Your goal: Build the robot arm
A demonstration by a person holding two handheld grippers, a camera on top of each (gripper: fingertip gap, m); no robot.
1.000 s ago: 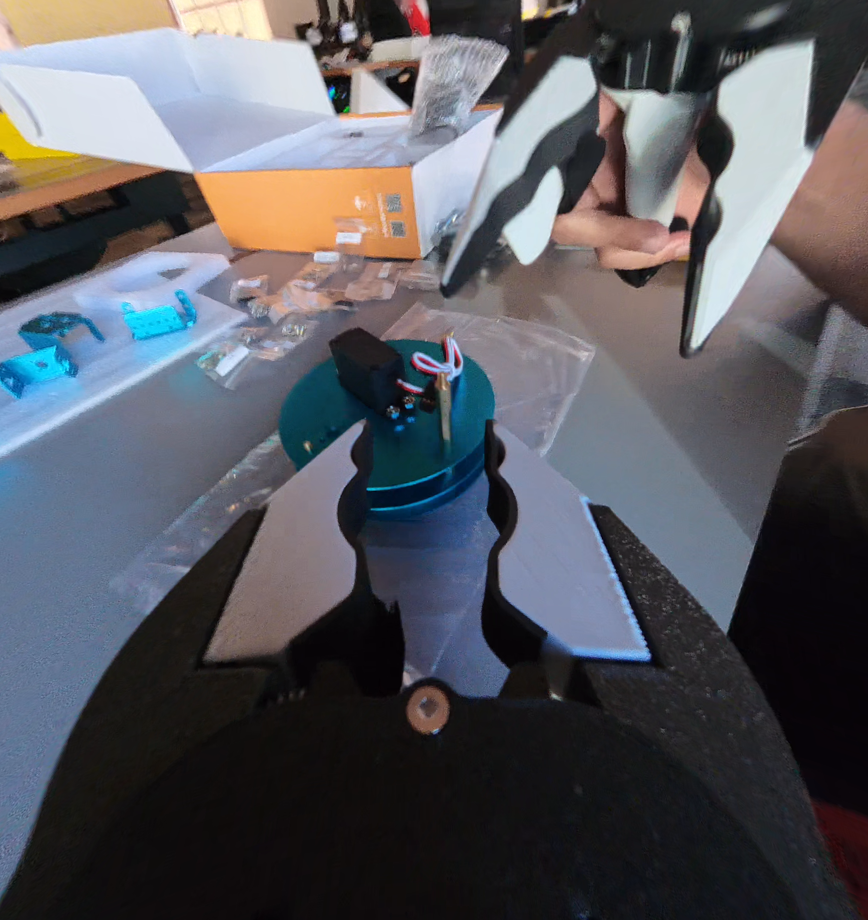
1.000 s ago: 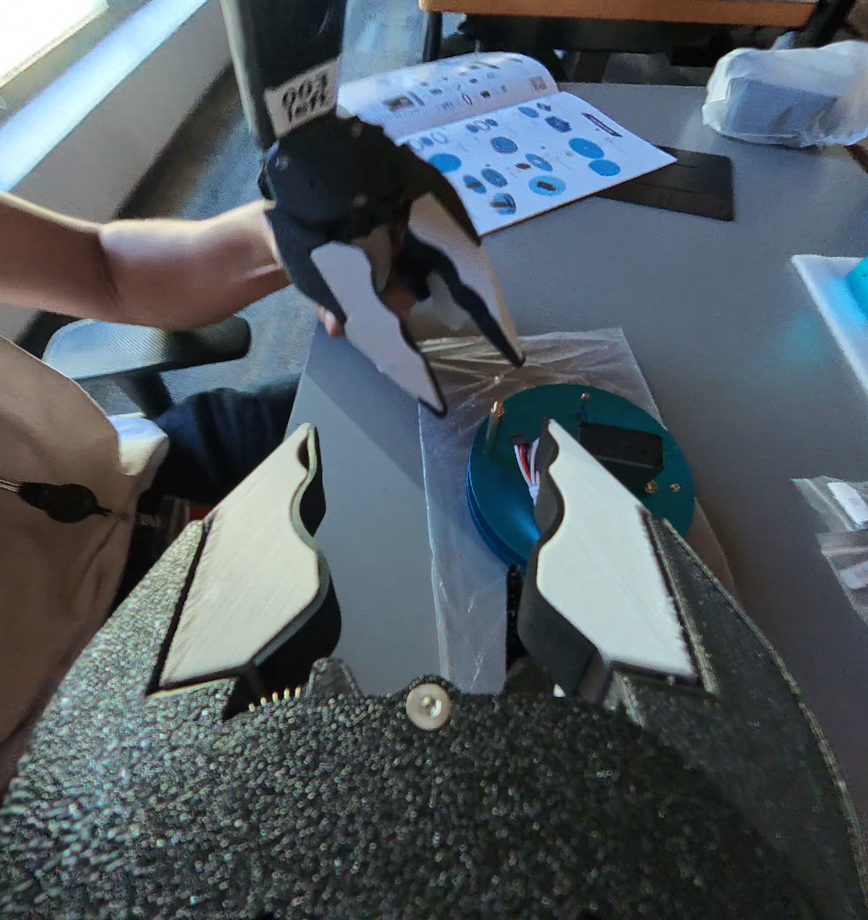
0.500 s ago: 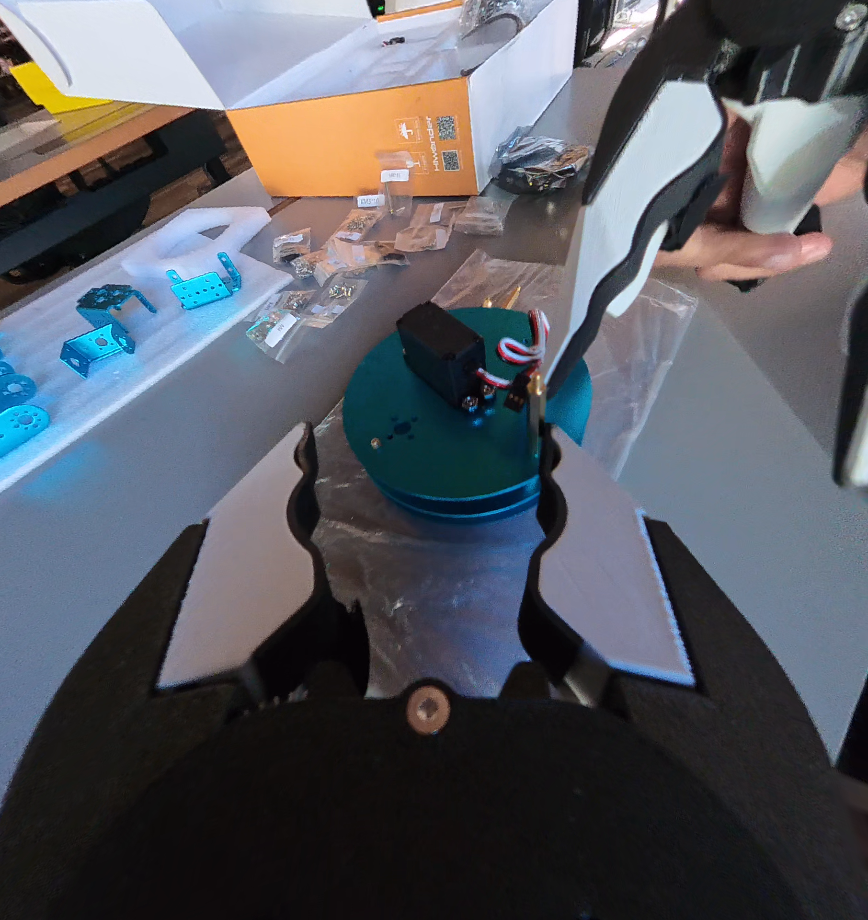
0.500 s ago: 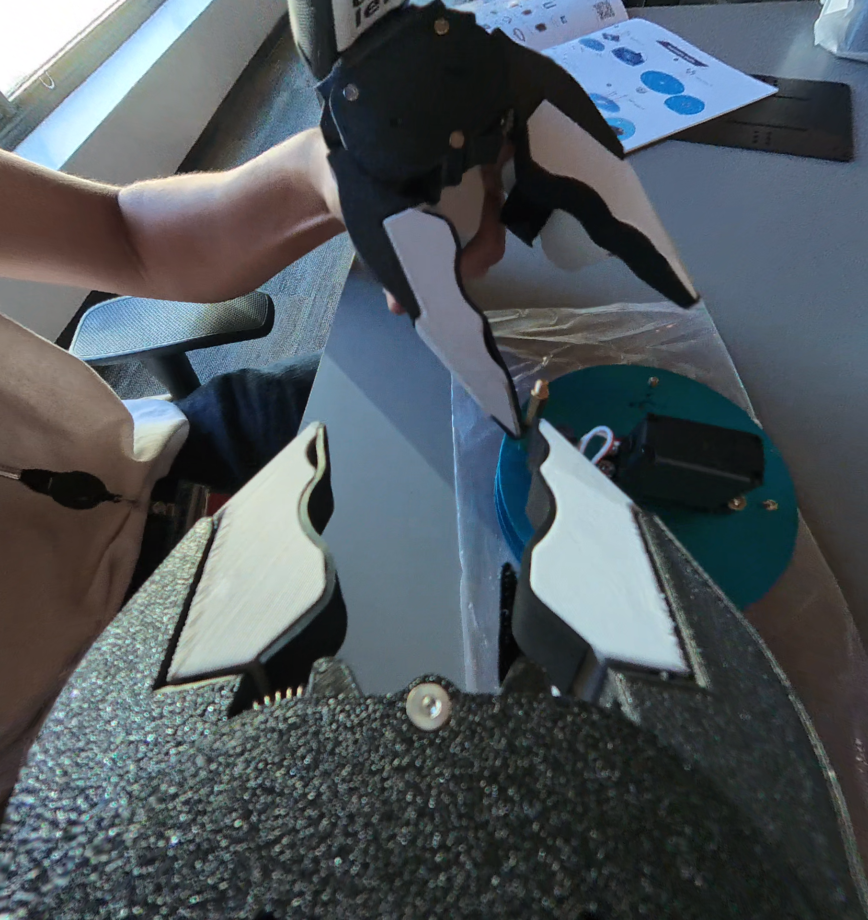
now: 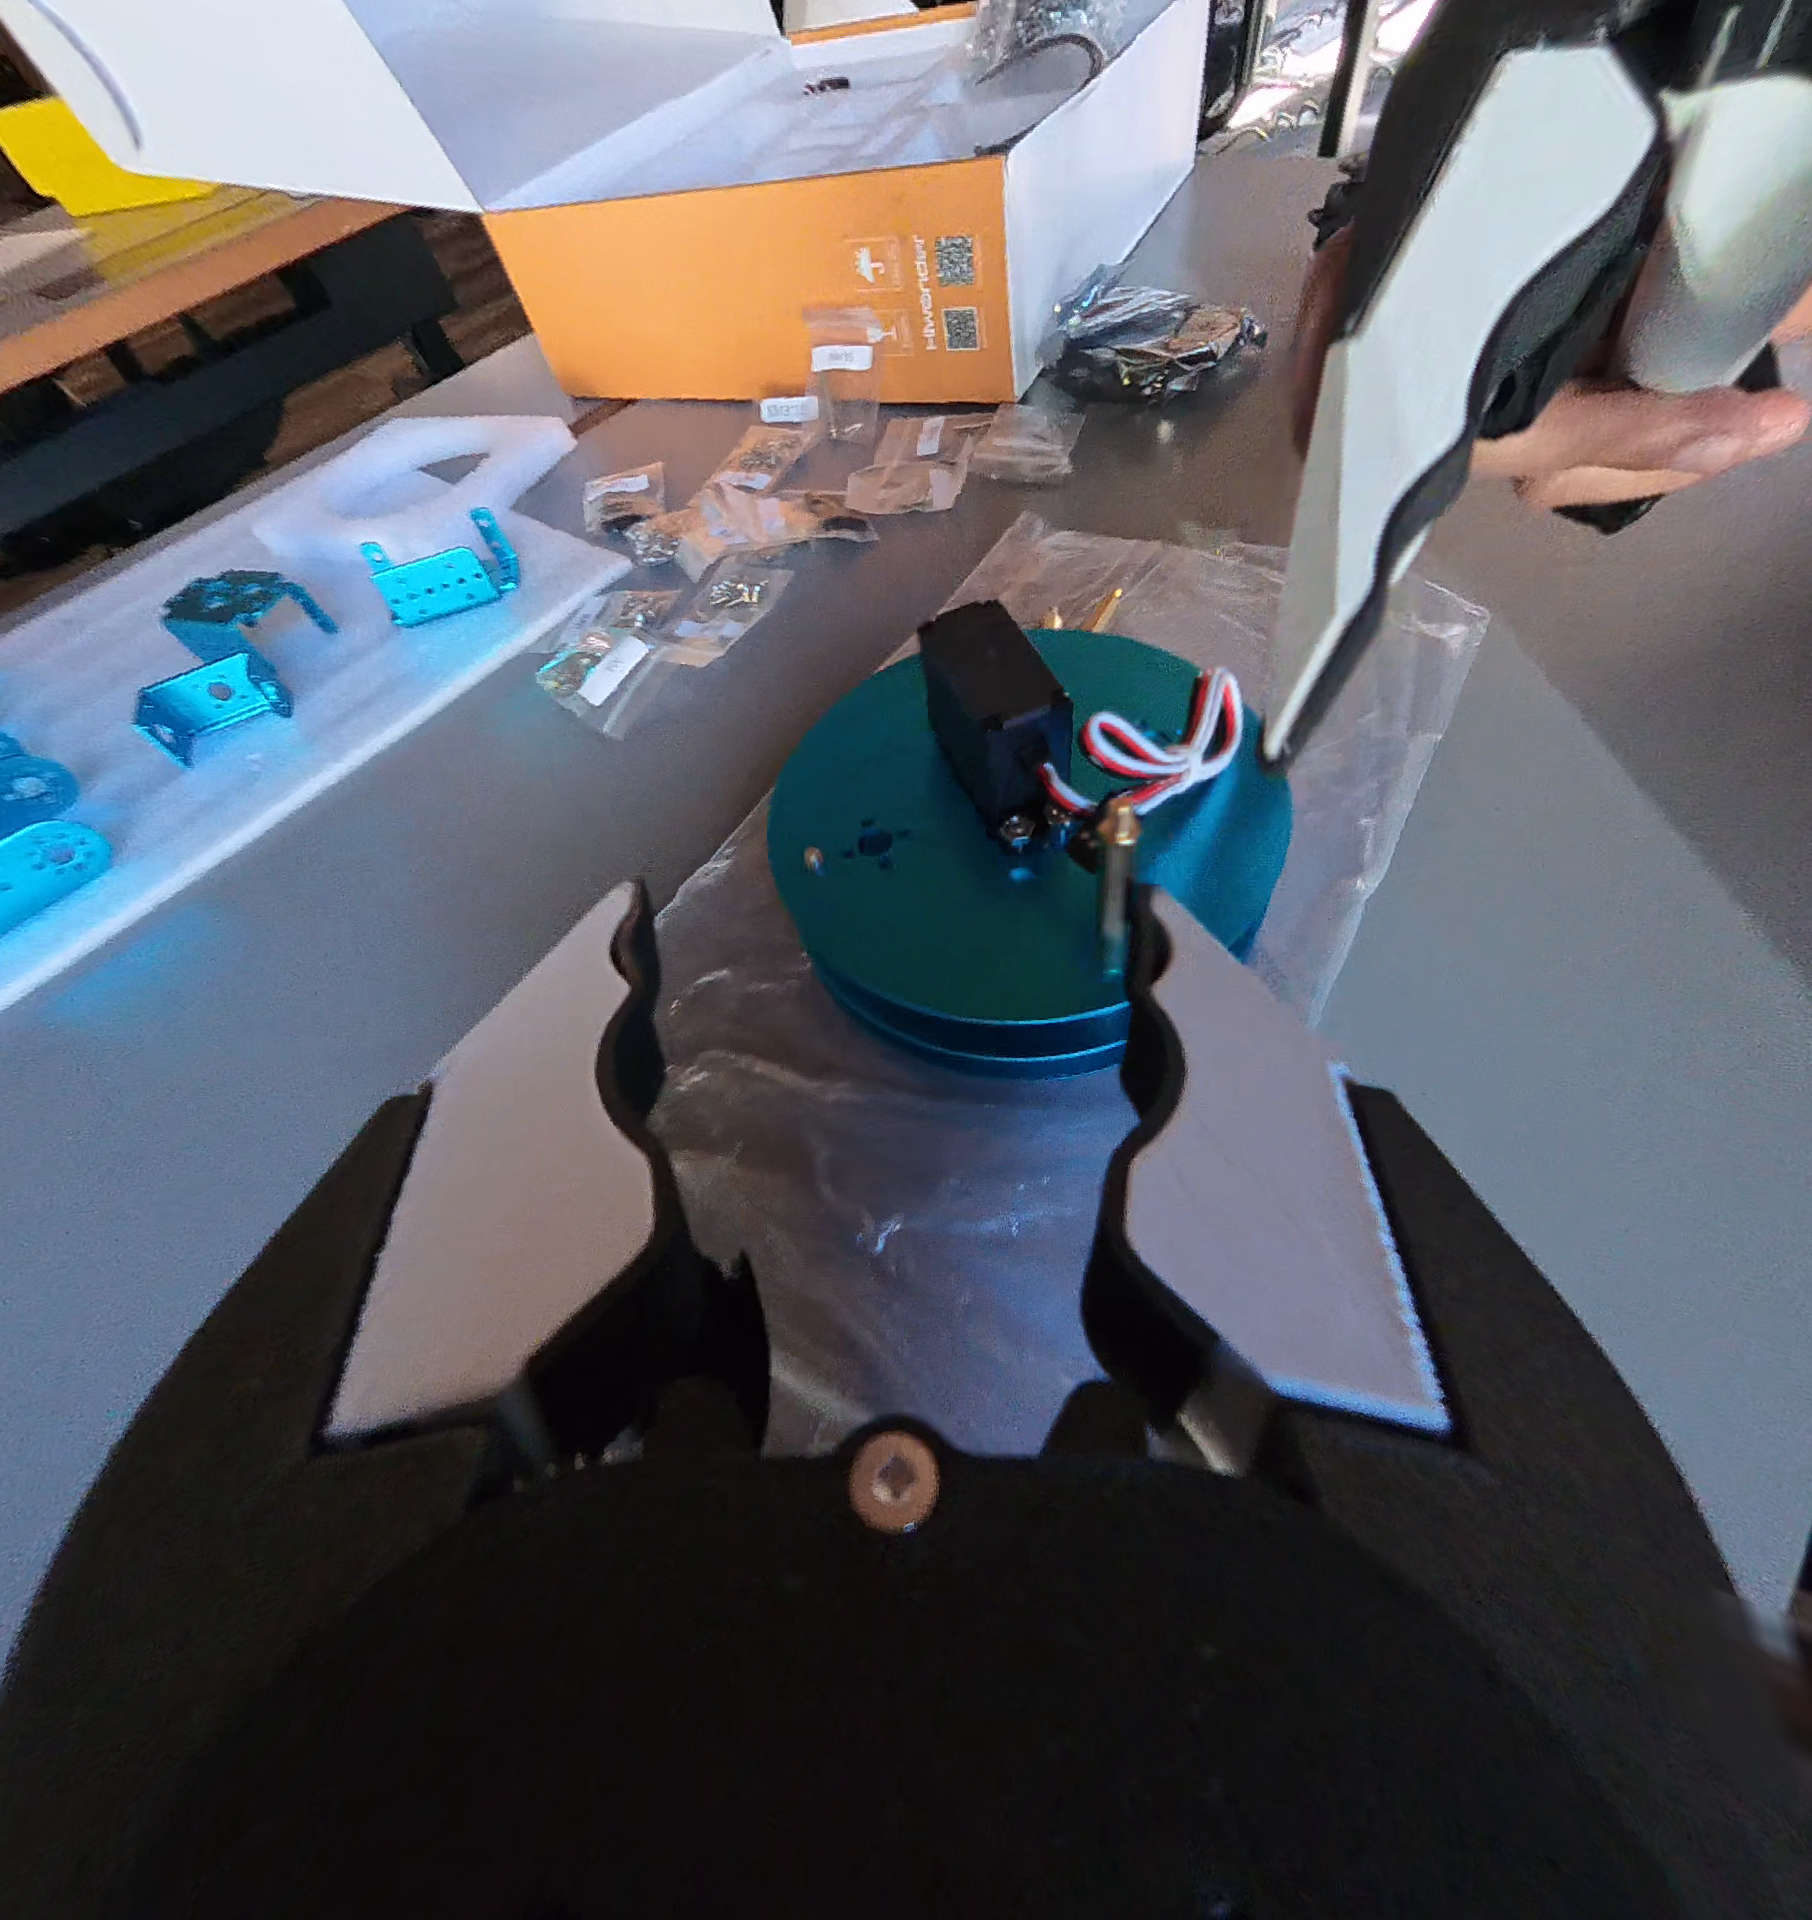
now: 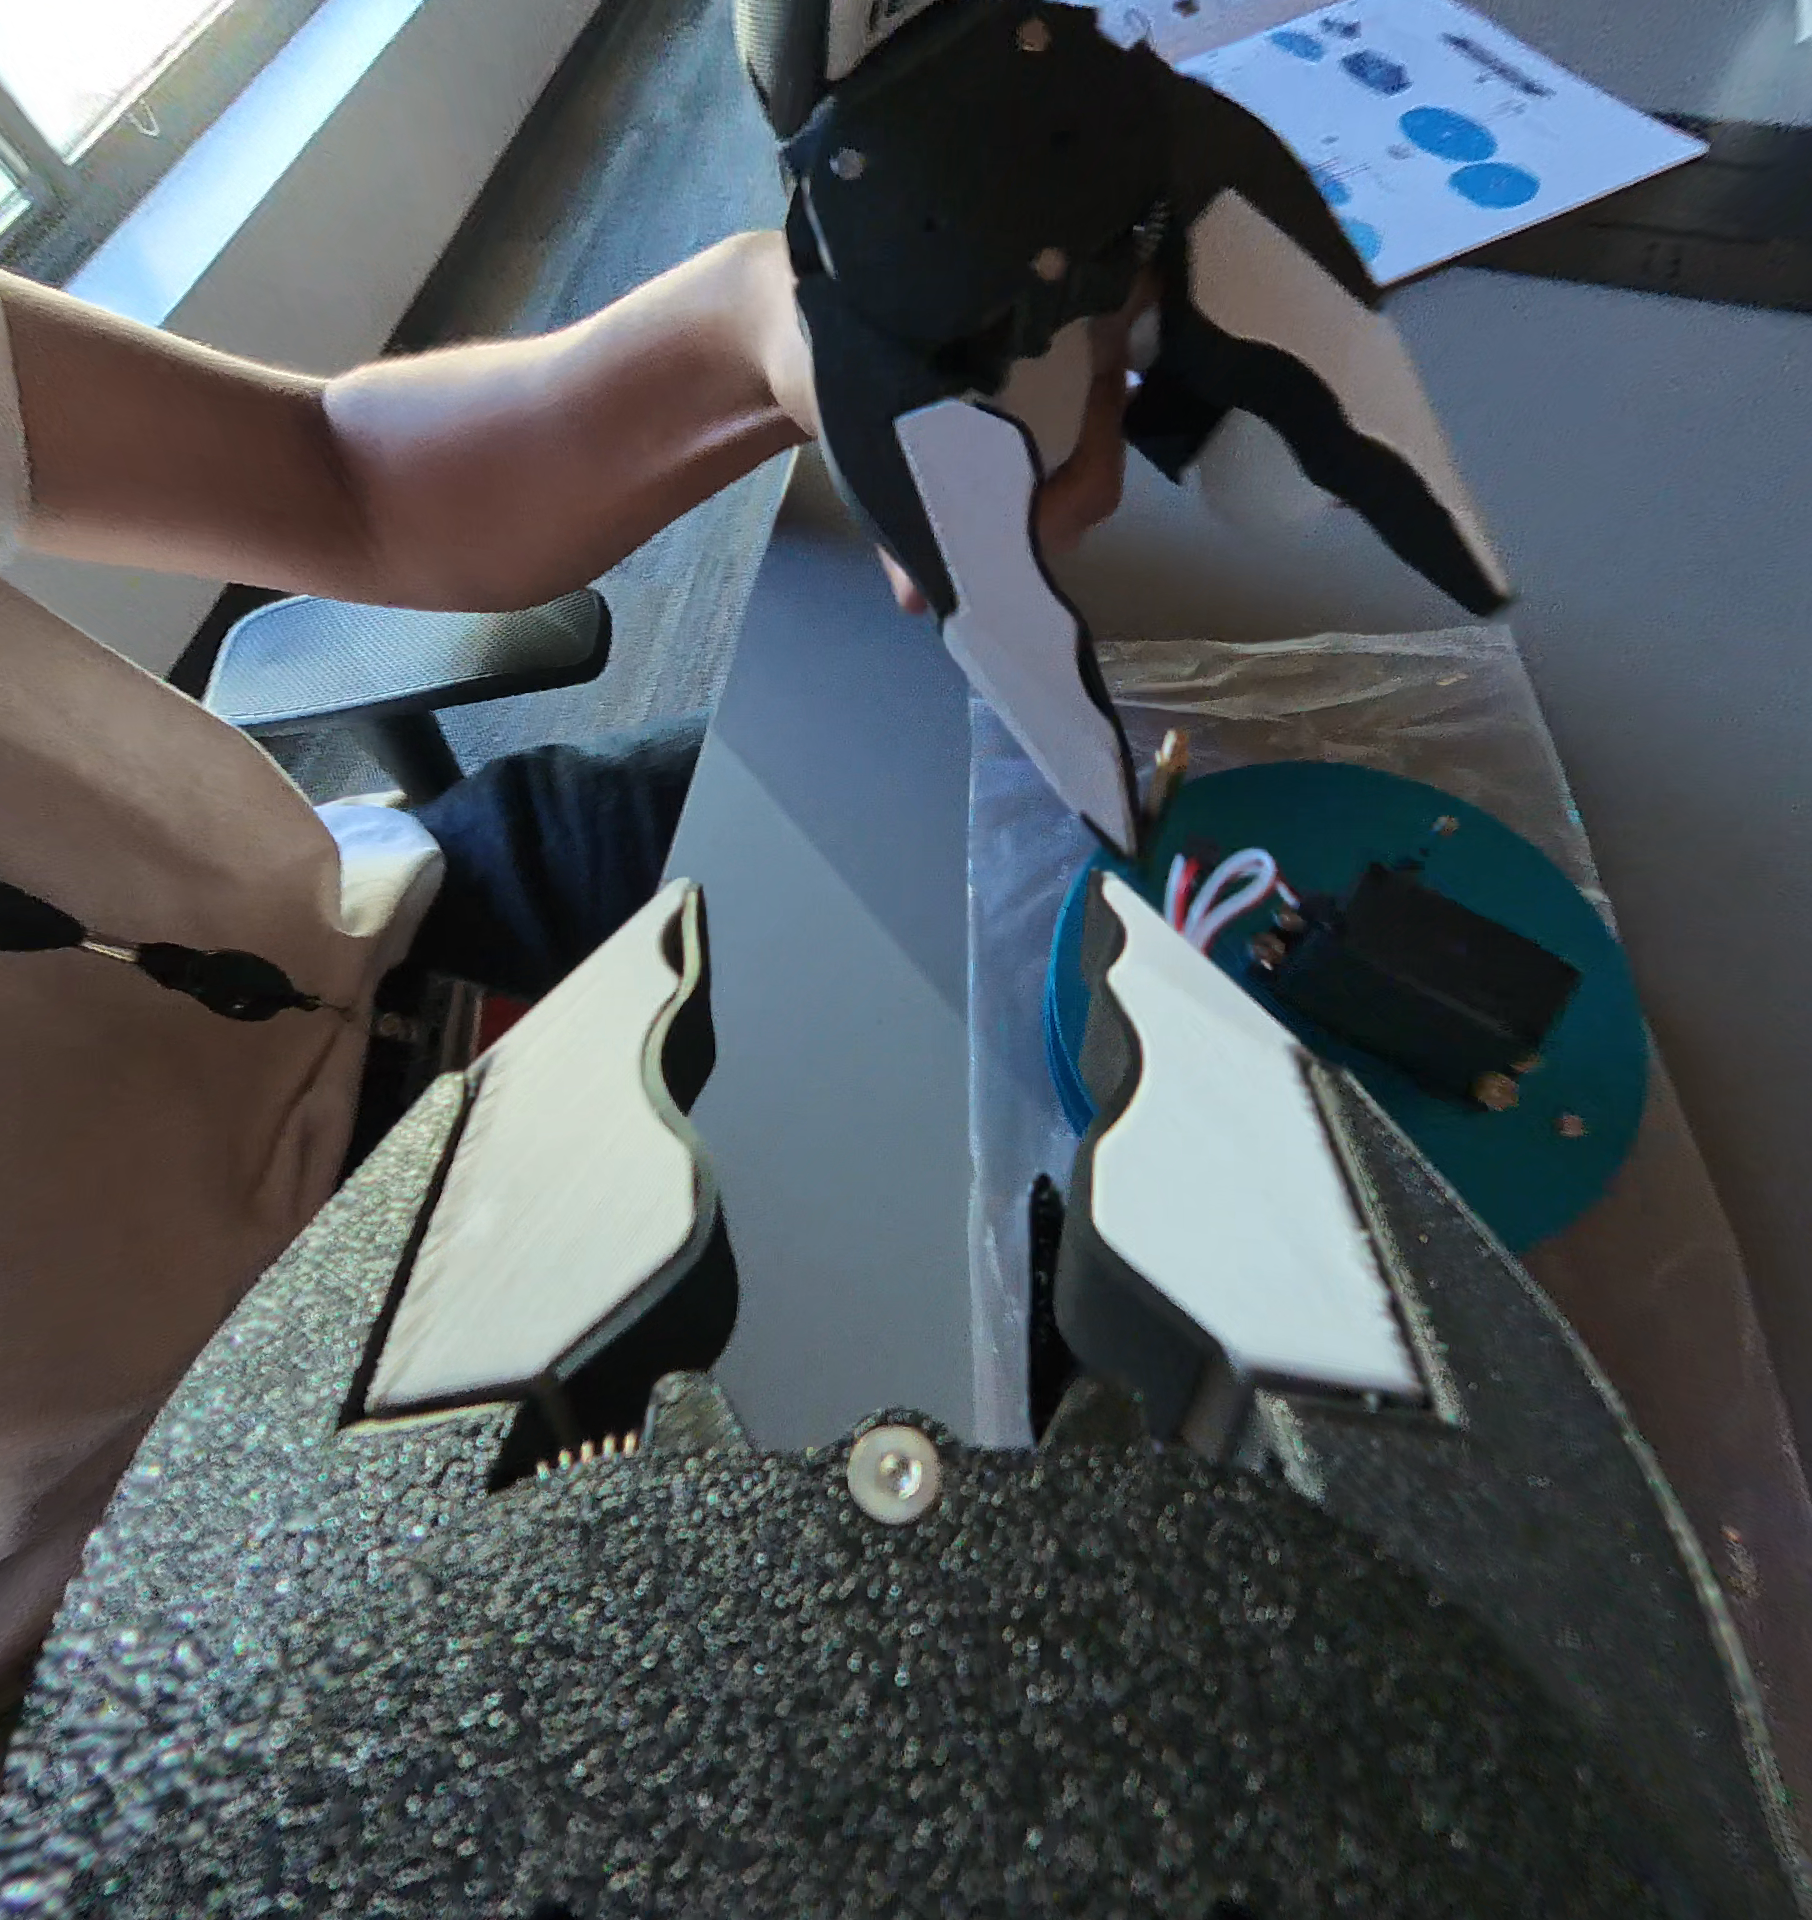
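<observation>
Both grippers, left gripper [image 5: 886,925] and right gripper [image 6: 897,914], spread empty beside the upright brass standoff [image 5: 1117,883] on the teal disc [image 5: 943,935].

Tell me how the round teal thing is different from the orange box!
The round teal metal disc is low and flat, with a black block on top; the orange-and-white cardboard box is tall, square-cornered and open. The disc lies on clear plastic near the left tongs; the box stands farther back. Both rest on the grey table.

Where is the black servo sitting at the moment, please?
In the left wrist view, the black servo stands on the teal round base, centre frame, its red and white wires trailing right toward a brass standoff.
</observation>
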